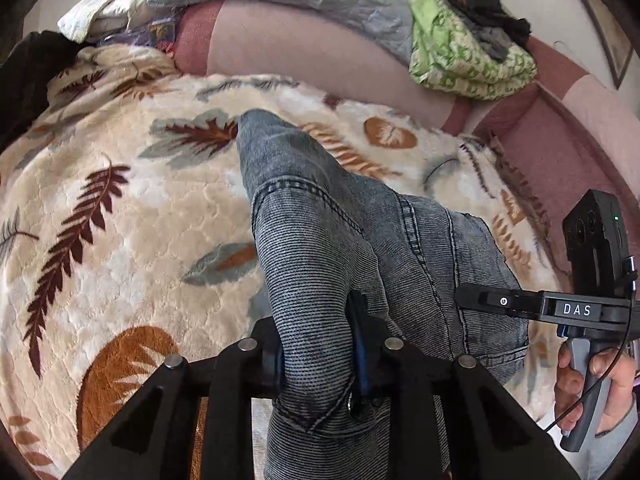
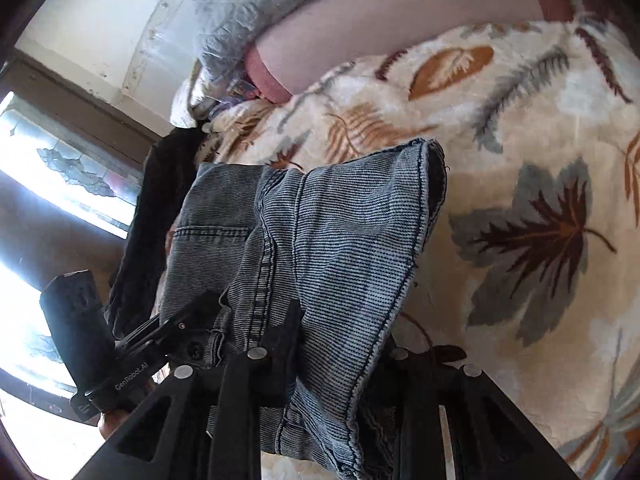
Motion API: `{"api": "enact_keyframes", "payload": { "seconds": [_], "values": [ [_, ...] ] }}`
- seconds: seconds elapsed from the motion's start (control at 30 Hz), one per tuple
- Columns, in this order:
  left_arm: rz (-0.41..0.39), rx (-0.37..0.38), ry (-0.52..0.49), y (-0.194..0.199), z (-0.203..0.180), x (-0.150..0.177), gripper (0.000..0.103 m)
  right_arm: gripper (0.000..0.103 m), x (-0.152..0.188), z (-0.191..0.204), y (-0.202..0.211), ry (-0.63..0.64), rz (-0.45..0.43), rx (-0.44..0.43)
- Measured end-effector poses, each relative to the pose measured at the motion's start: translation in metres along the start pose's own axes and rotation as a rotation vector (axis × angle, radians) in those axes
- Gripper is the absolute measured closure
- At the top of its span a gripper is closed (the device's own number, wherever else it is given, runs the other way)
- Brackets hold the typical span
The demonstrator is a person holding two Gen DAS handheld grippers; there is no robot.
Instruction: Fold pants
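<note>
One pair of grey-blue denim pants (image 1: 340, 240), and it's up off the leaf-print blanket (image 1: 120, 208) at the near end, the far end trailing down onto the fleece. The left gripper (image 1: 316, 364) is clamped on a bunched fold of denim, cloth pinched right between its pads. The right gripper (image 2: 336, 380) has the hem end squeezed in its jaws too, the cuff fanning out ahead of it. So two grippers, both biting the same garment. From the left view the pants run straight away from the gripper, long axis pointing toward the sofa back (image 1: 304, 48). Each hand is on its own end; my read is that the fold turns on carrying these held ends forward along that line.
</note>
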State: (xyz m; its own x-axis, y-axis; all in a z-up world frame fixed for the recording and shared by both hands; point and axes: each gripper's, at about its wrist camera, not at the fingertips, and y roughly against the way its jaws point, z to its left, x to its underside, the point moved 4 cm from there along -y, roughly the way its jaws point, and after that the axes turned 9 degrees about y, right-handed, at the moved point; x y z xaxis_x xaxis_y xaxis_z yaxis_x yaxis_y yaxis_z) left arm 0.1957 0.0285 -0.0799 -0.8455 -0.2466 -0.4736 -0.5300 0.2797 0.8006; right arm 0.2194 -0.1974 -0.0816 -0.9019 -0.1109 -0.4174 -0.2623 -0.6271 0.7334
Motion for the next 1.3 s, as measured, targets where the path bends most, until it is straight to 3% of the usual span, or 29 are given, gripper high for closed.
{"api": "enact_keyframes", "payload": {
  "seconds": [0.03,0.07,0.1,0.13,0.2,0.3,0.4,0.47,0.53,0.57,0.67,0.77,0.83,0.9,1.17,1.3],
  "values": [
    [0.023,-0.042,0.007,-0.013,0.007,0.008,0.055,0.067,0.006,-0.009,-0.014,-0.014,0.022,0.039],
    [0.024,-0.084,0.016,-0.021,0.014,0.011,0.047,0.061,0.011,-0.017,-0.024,-0.021,0.041,0.098],
    [0.002,-0.101,0.028,-0.020,0.019,0.012,0.034,0.047,0.014,-0.021,-0.028,-0.025,0.043,0.111],
    [-0.011,-0.097,0.044,-0.012,0.022,0.012,0.030,0.045,0.015,-0.020,-0.024,-0.028,0.021,0.103],
    [-0.034,-0.076,0.068,0.010,0.026,0.012,0.030,0.038,0.016,-0.012,-0.003,0.004,-0.012,0.147],
    [-0.133,-0.081,0.064,0.054,0.028,0.020,0.028,0.036,0.024,0.002,0.043,0.060,-0.126,0.219],
    [-0.169,-0.092,0.026,0.070,0.017,0.040,0.025,0.034,0.043,0.017,0.068,0.062,-0.203,0.166],
    [-0.125,-0.148,-0.021,0.052,0.011,0.054,0.025,0.032,0.057,0.023,0.056,0.109,-0.180,0.209],
    [-0.042,-0.229,-0.038,0.022,0.012,0.070,0.023,0.031,0.073,0.010,0.020,0.133,-0.051,0.321],
    [-0.071,-0.215,-0.016,0.025,0.014,0.071,0.023,0.031,0.080,-0.002,0.003,0.110,0.024,0.358],
    [-0.113,-0.225,-0.006,0.056,0.008,0.068,0.024,0.031,0.083,0.007,0.031,0.102,-0.067,0.328],
    [-0.221,-0.257,-0.046,0.095,-0.007,0.073,0.023,0.029,0.089,0.031,0.080,0.182,-0.211,0.404],
    [-0.259,-0.284,-0.058,0.113,-0.016,0.080,0.014,0.015,0.101,0.047,0.104,0.229,-0.285,0.455],
    [-0.273,-0.277,-0.082,0.125,-0.025,0.088,0.014,0.011,0.117,0.060,0.119,0.265,-0.339,0.494],
    [-0.269,-0.234,-0.067,0.141,-0.045,0.111,0.013,0.007,0.159,0.075,0.134,0.333,-0.379,0.582],
    [-0.264,-0.262,-0.081,0.145,-0.054,0.113,0.012,0.007,0.166,0.077,0.138,0.354,-0.380,0.602]
  ]
}}
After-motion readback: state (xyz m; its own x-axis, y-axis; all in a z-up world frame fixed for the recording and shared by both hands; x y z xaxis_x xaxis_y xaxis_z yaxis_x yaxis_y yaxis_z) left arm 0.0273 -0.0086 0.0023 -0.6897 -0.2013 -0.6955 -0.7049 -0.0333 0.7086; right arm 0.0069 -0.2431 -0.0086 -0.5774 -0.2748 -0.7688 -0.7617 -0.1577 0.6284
